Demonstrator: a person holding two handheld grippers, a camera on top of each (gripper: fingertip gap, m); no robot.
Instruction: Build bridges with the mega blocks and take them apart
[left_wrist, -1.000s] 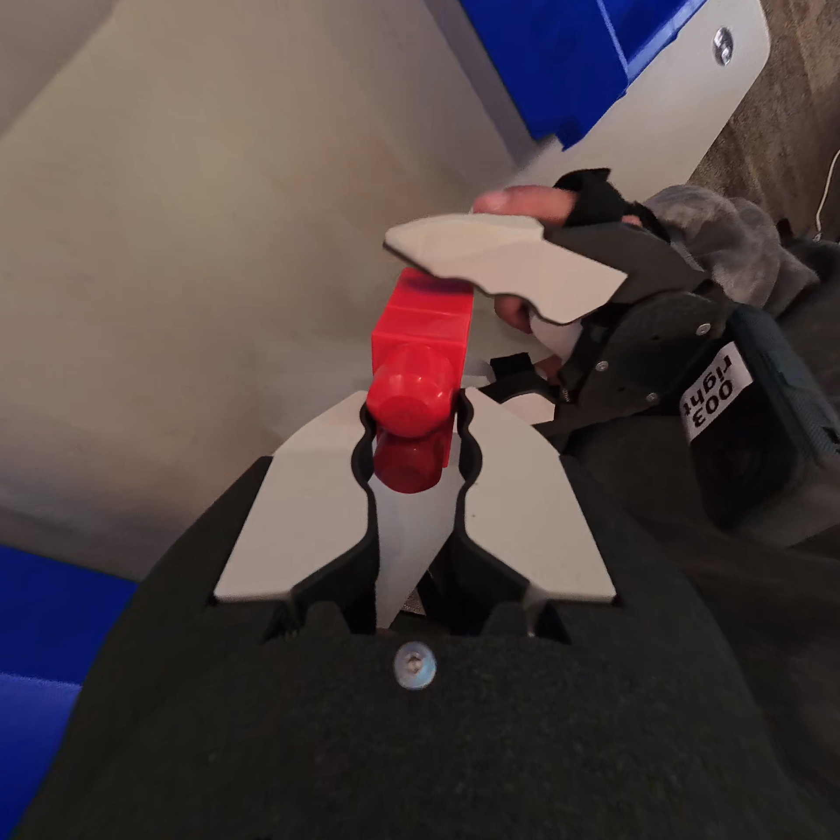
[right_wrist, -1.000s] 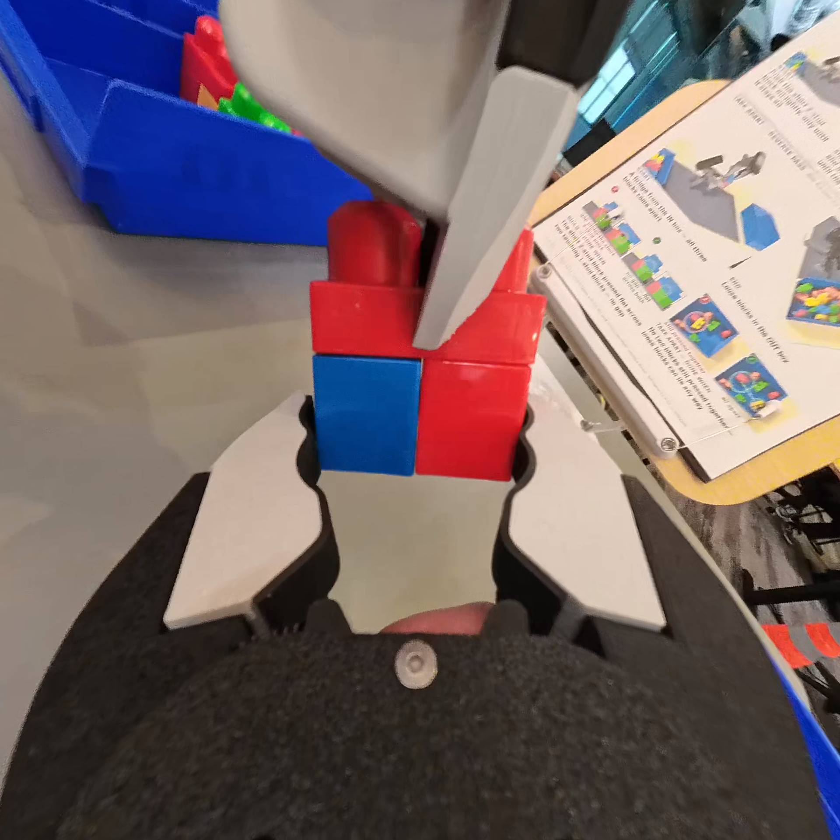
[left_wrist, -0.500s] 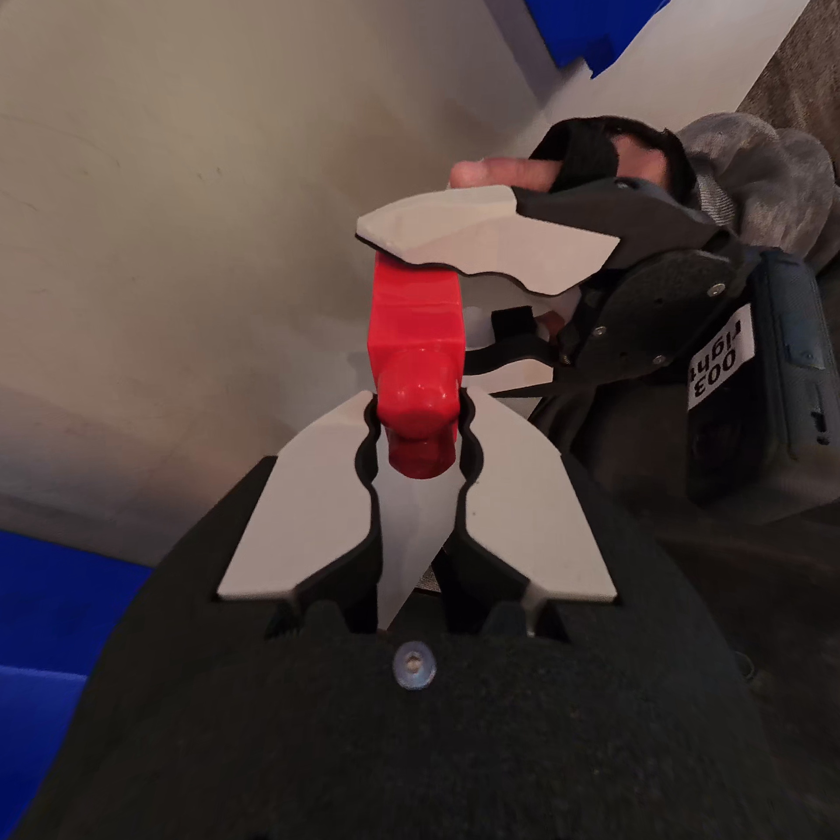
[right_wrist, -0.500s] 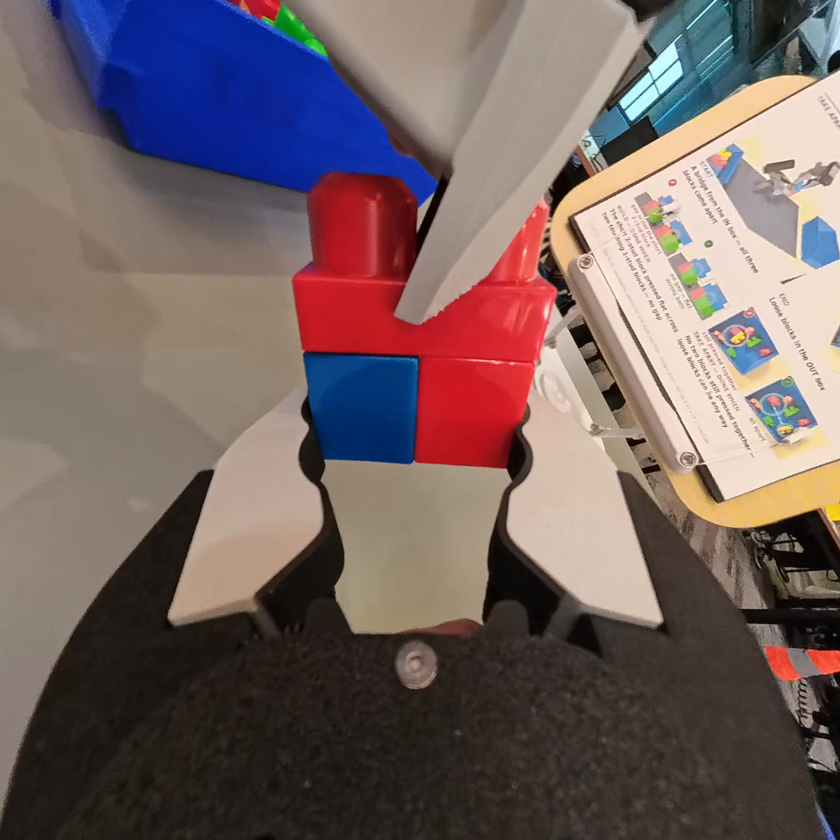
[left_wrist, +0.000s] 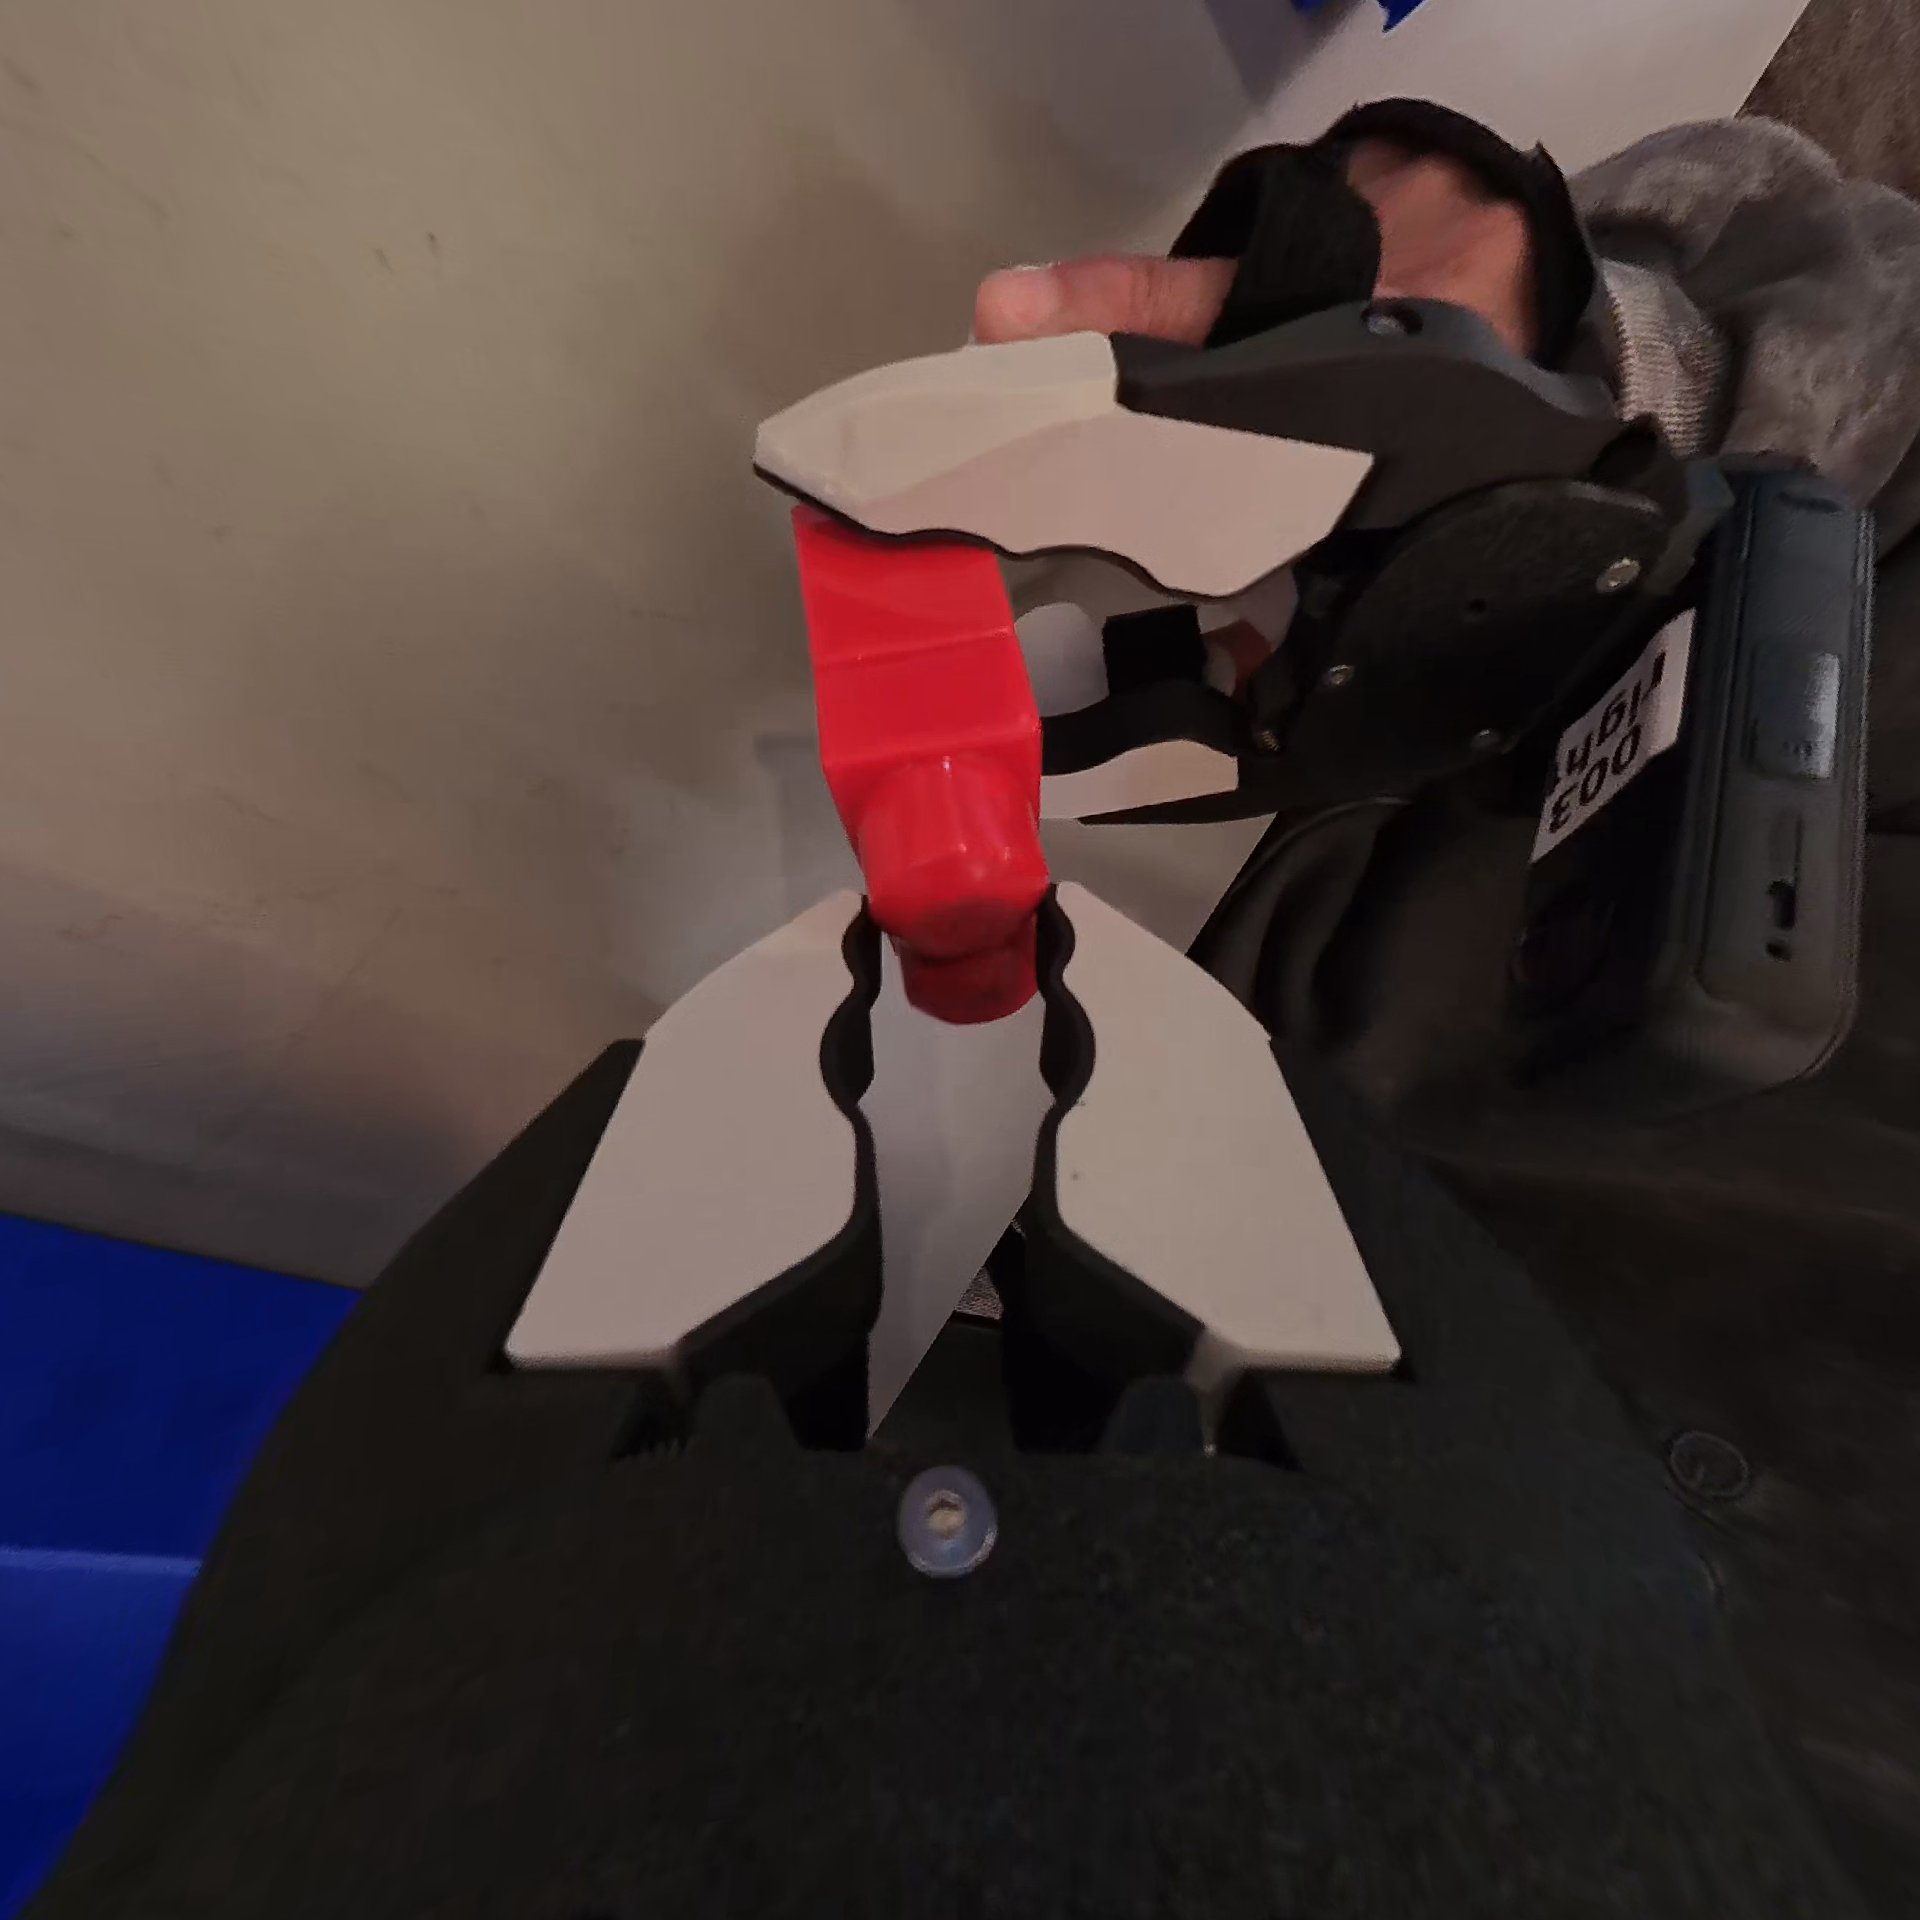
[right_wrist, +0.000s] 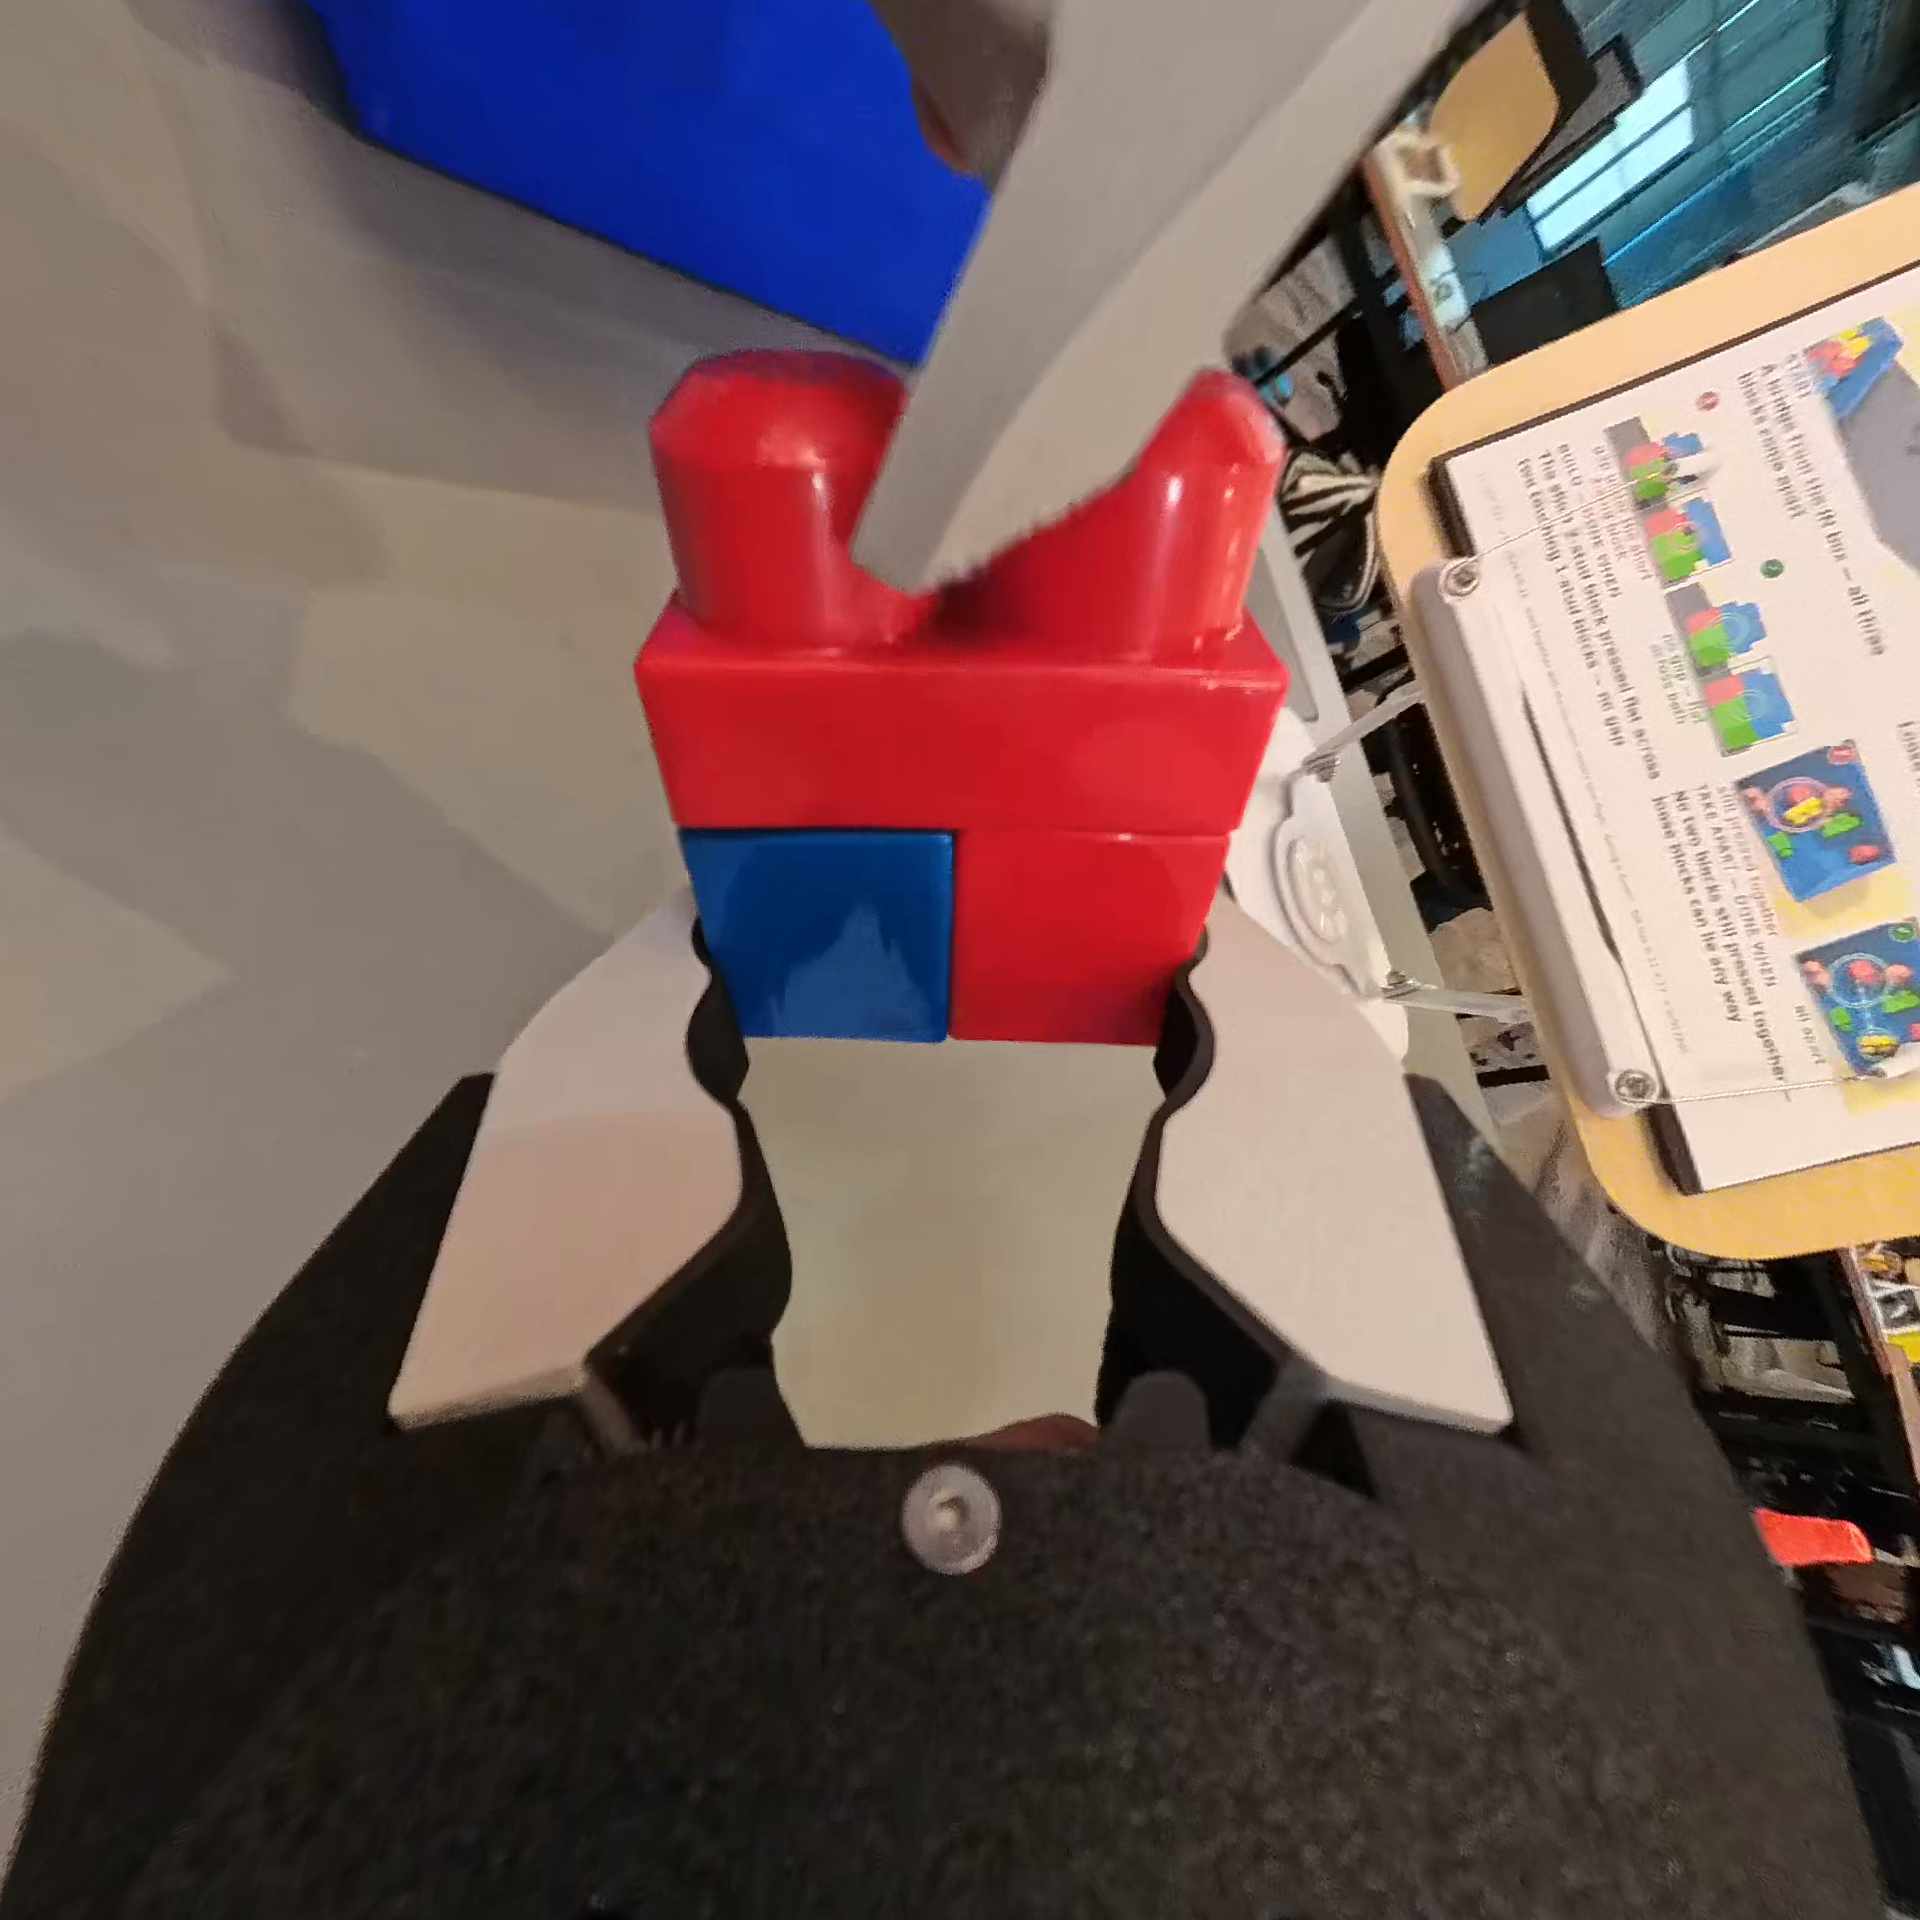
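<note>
Gripping the bridge between them, both grippers hold it off the pale tabletop. At far left in the left wrist view a blue plastic bin shows only its wall; its contents cannot be told. The left gripper has its jaws narrowed onto the rounded studs of the glossy red two-stud block. In the right wrist view the right gripper has its jaws wider, clamped on the two square one-stud blocks beneath it, the blue block and the red block, side by side and touching. Another blue bin lies behind, contents hidden. At right, an illustrated instruction sheet rests on a rounded wooden board.
</note>
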